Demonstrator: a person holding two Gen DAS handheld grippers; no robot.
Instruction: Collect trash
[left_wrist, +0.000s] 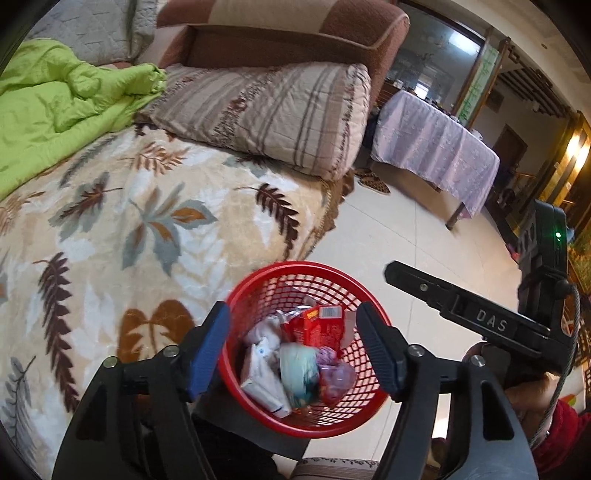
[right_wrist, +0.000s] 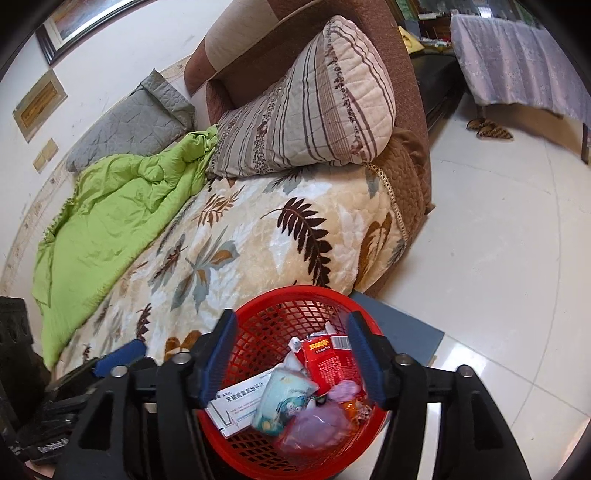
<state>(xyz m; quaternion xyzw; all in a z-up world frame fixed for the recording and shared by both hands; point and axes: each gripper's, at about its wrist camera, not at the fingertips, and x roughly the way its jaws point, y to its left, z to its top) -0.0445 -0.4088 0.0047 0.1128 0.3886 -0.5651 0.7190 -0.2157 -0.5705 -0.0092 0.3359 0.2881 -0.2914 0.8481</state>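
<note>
Red mesh basket (right_wrist: 266, 317), seemingly trash-filled

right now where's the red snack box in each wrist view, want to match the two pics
Left wrist: the red snack box sits low and centre, inside the red basket, toward its far side, between the open fingers of the left gripper.
Right wrist: the box is low and centre-right in the basket, between the open fingers of the right gripper.
Shared landmark: the striped pillow on the bed.
</note>
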